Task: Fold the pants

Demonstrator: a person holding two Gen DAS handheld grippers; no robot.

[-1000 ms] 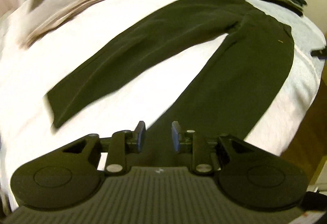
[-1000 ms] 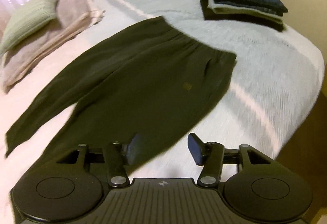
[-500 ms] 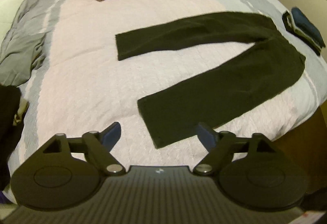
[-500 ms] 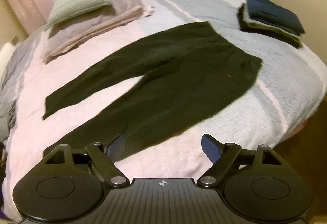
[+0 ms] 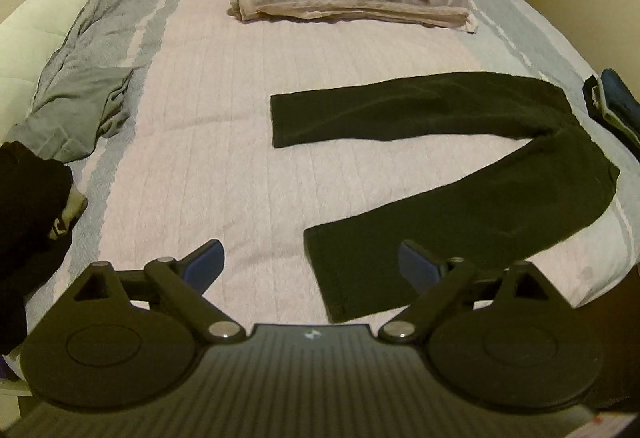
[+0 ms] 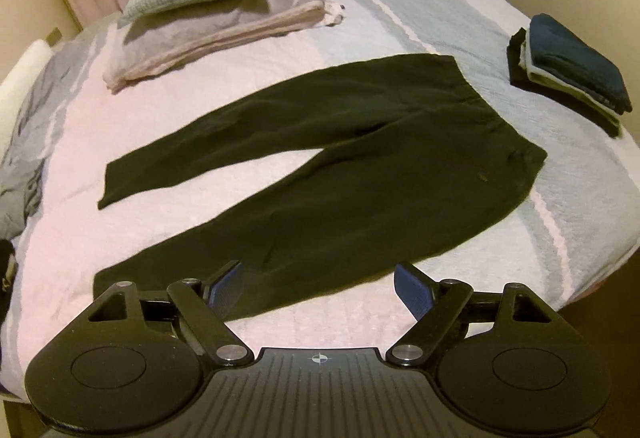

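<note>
Two splayed legs, pants (image 6: 328, 166) probably mid-bed (image 6: 580, 198).

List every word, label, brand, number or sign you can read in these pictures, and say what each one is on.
No text can be read.
Small pale mark on the left tool body: a logo, no letters.
Crosshair sign on the right tool body: a symbol, no words.
Pale marking on the black garment at the bed's left edge: too blurred to read.
Tiny tan tag on the pants: too small to read.
</note>
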